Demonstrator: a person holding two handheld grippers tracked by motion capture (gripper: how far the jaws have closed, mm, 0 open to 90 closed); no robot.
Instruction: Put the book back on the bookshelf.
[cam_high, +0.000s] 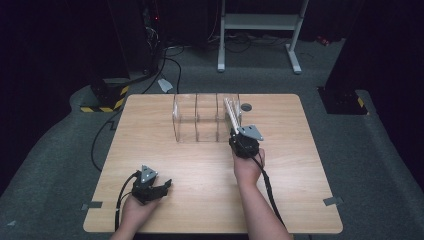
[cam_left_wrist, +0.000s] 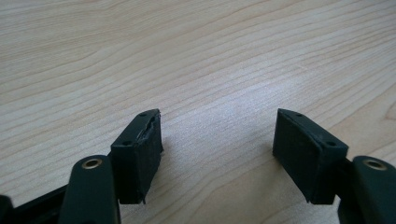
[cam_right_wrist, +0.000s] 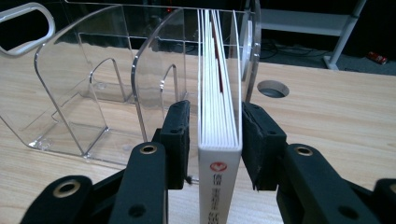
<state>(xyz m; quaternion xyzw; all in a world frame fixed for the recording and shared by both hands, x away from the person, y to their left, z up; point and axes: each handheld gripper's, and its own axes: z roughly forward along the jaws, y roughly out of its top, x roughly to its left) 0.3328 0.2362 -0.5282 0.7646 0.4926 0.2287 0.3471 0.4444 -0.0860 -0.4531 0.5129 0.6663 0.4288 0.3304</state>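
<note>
White book (cam_right_wrist: 218, 140) upright in rightmost slot of clear acrylic file rack (cam_right_wrist: 88, 93), table's (cam_high: 200, 175) 12 o'clock. Right gripper (cam_right_wrist: 217, 140) straddling spine, left pad clear: loosened. Left gripper (cam_left_wrist: 217, 144) open, empty, 7 o'clock.

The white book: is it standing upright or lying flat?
Upright. The white book stands on its edge in the clear rack's rightmost slot, pages facing up, between the right gripper's jaws.
</note>
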